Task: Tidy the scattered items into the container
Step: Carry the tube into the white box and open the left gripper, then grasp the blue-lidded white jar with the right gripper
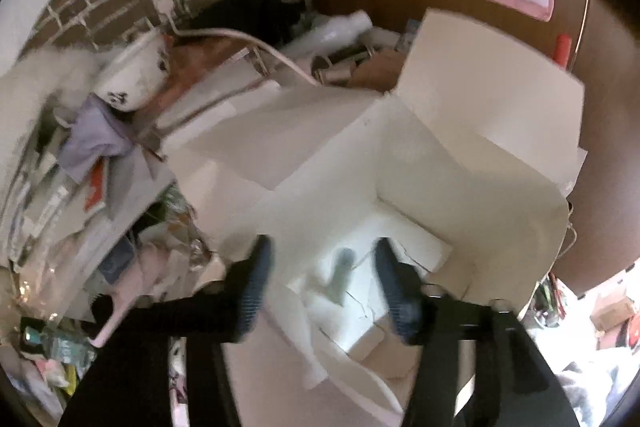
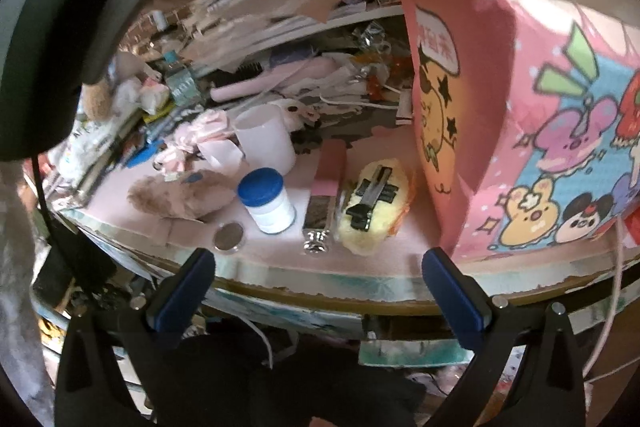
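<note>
In the left wrist view my left gripper (image 1: 322,245) hangs open over the open box (image 1: 460,163), whose inside is white. A small pale green item (image 1: 342,275) lies on the box floor, in line with the gap between the fingers and untouched by them. In the right wrist view my right gripper (image 2: 319,259) is open at the table's front edge, holding nothing. Just beyond it lie a blue-lidded white jar (image 2: 266,201), a pink and silver tube (image 2: 324,203), a yellow plush with a black clip (image 2: 376,205) and a round coin-like case (image 2: 229,237). The pink cartoon box (image 2: 540,127) stands to their right.
A translucent cup (image 2: 264,139), a brown plush (image 2: 180,193) and pink crumpled bits sit behind the jar. Dense clutter of papers, a brush and packets fills the back of the table (image 2: 280,267). A white bowl (image 1: 132,75) and a cable (image 1: 248,41) lie left of the box.
</note>
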Motion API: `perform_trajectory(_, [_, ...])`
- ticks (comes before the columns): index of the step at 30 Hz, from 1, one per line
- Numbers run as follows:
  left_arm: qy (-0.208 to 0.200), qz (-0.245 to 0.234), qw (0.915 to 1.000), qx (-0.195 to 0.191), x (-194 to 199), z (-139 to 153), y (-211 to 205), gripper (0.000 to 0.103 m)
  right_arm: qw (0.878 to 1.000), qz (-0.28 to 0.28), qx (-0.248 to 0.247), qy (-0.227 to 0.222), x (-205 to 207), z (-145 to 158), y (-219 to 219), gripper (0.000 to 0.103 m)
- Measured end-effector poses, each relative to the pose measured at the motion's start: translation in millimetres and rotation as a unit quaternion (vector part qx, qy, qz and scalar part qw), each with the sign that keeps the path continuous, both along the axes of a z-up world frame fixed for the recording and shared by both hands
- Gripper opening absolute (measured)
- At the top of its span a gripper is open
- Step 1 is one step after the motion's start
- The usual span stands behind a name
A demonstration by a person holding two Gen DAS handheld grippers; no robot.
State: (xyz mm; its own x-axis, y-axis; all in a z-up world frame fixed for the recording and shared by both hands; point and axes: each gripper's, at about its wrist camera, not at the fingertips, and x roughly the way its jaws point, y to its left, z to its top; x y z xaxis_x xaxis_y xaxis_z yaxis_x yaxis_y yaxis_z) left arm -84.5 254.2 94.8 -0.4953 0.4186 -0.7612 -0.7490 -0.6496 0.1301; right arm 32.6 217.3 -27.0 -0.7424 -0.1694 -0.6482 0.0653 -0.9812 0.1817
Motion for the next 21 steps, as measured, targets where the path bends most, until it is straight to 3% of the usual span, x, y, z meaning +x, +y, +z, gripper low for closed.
perform_trajectory(1, [0.01,0.001,0.9999,0.006,2.9,4.5,-4.0,0.068,1.0,0.004,-0.001,0.007,0.8,-1.4,-0.7,0.103])
perform_trajectory(7, [0.068,0.019,0.9964,0.046,19.9,29.5,-35.8,0.069,0.998,0.011,-0.036,0.045,7.6,-12.9,3.4,0.103])
perform_trajectory(11, [0.103,0.037,0.9904,0.085,35.8,41.7,-72.5,0.069,0.997,-0.004,0.013,0.069,10.0,-11.2,-2.0,0.103])
perform_trajectory(15, [0.133,0.086,0.9814,0.108,54.4,38.4,-118.6,0.07,0.996,0.01,-0.002,0.085,8.9,-8.6,-3.4,0.102])
perform_trajectory(16, [0.144,0.108,0.9777,0.108,61.0,33.5,-132.4,0.071,0.996,0.015,-0.005,0.086,7.3,-9.2,-4.0,0.099])
perform_trajectory(19, [0.154,0.159,0.9684,0.114,76.3,15.7,-167.8,0.071,0.996,0.025,0.0,0.09,3.3,-11.5,-8.3,0.075])
perform_trajectory(21, [0.15,0.197,0.9605,0.128,84.5,0.3,-194.3,0.078,0.995,0.034,0.004,0.099,2.6,-12.5,-11.3,0.071])
